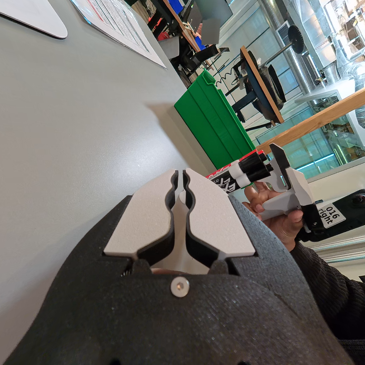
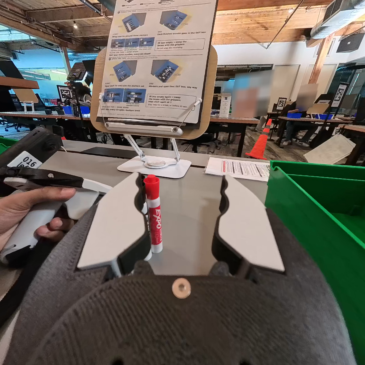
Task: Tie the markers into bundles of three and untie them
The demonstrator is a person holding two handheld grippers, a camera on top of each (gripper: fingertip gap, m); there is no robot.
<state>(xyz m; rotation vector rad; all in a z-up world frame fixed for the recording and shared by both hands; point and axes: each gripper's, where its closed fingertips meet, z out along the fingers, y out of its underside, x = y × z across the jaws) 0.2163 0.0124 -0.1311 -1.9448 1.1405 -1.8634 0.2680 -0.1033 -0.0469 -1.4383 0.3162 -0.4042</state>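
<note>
Markers, red- and black-capped, lie bunched against the inner face of one finger of the right hand-held gripper, whose jaws stand wide apart without clamping them; I cannot tell what holds them there. Just beside them, the left hand-held gripper has its jaws almost together, holding nothing. Nearby, a green bin sits on the grey table.

left tool nearly closed, right tool spread
</note>
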